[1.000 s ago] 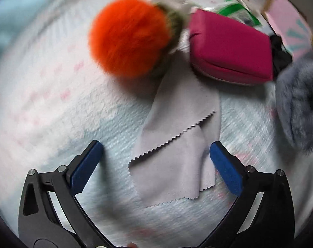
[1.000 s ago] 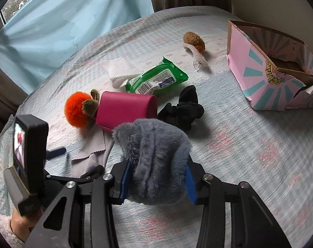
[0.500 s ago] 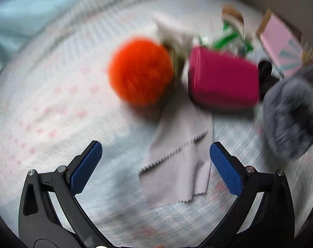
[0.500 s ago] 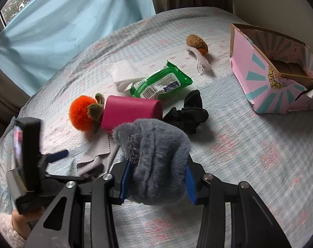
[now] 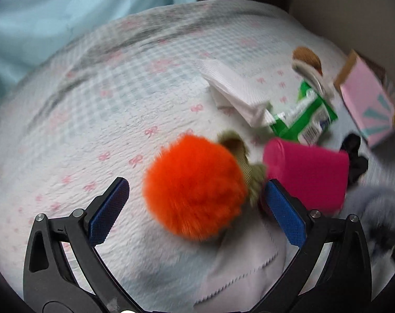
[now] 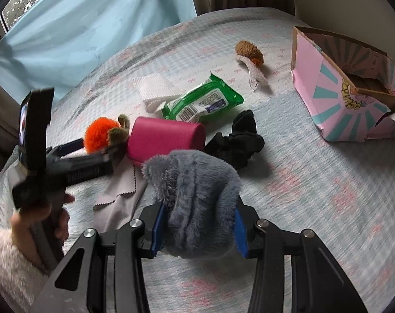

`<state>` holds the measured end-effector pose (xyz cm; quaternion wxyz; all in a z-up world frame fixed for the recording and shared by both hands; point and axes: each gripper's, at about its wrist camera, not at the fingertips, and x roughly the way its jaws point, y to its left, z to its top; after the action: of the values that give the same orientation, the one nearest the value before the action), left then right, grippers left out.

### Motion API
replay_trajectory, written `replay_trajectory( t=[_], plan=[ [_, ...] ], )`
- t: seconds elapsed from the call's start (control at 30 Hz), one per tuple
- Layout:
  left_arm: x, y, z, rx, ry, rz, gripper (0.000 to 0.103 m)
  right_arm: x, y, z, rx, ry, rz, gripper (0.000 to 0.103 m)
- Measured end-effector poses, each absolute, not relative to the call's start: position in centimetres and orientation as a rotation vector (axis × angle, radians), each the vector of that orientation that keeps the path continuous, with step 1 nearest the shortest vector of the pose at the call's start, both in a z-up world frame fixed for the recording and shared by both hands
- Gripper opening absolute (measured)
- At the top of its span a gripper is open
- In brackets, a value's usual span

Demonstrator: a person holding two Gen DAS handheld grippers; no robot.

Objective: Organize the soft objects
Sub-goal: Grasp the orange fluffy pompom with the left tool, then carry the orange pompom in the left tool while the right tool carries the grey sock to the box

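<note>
Two views, taken in turn. From the left wrist we see our left tool [image 5: 194, 203] spread wide and empty, its blue pads flanking the orange pompom [image 5: 193, 187]. A second ago those pads framed the grey cloth [image 5: 239, 271]; now the cloth has slid to the bottom edge and the pompom fills the gap, so we judge the pompom is our next pick. The magenta pouch [image 5: 307, 174] sits just beside it. The picture is blurred; print on the green wipes pack [image 5: 307, 120] cannot be read here.

From the right wrist, our right tool [image 6: 197, 230] is pinching the grey furry piece [image 6: 194, 198] above the bed [image 6: 301, 182], unchanged. The pink box [image 6: 335, 99] stands well apart, presumably the destination. The wipes pack shows a barcode and a blue label, too small to read.
</note>
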<state>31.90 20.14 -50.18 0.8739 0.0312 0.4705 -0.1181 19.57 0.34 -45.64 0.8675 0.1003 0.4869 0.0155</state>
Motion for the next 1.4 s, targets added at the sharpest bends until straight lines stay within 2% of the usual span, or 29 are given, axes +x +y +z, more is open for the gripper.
replay_trajectory(
  t=[0.03, 0.1, 0.13, 0.2, 0.3, 0.57, 0.9, 1.13, 1.4],
  plan=[
    [32.2, 20.3, -50.4, 0.045, 0.989, -0.250, 0.097, 19.7, 0.3, -45.9, 0.205, 1.023, 0.033, 0.041],
    [33.0, 20.3, -51.1, 0.020, 1.015, -0.264, 0.079, 19.8, 0.3, -46.3, 0.194, 1.028, 0.036, 0.041],
    [33.2, 20.2, -51.6, 0.022, 1.033, -0.276, 0.075, 19.9, 0.3, -46.5, 0.192, 1.028, 0.037, 0.041],
    [33.4, 19.7, -52.4, 0.040, 1.059, -0.292, 0.053, 20.3, 0.3, -47.0, 0.186, 1.031, 0.040, 0.041],
    [33.0, 19.3, -52.4, 0.085, 1.052, -0.292, 0.039, 20.7, 0.2, -47.2, 0.185, 1.030, 0.043, 0.041],
    [31.5, 19.9, -49.3, 0.062, 0.989, -0.275, 0.035, 20.0, -0.2, -46.0, 0.188, 1.010, 0.038, 0.040],
    [29.0, 18.3, -39.3, 0.069, 0.905, -0.244, 0.036, 19.0, -2.4, -37.6, 0.216, 0.893, 0.035, 0.041],
    [27.2, 12.5, -31.2, 0.087, 0.855, -0.265, 0.036, 18.1, -6.7, -29.3, 0.216, 0.816, 0.043, 0.041],
    [26.8, 1.5, -26.0, 0.070, 0.860, -0.291, 0.036, 18.1, -16.7, -22.3, 0.197, 0.783, 0.019, 0.040]
  ],
)
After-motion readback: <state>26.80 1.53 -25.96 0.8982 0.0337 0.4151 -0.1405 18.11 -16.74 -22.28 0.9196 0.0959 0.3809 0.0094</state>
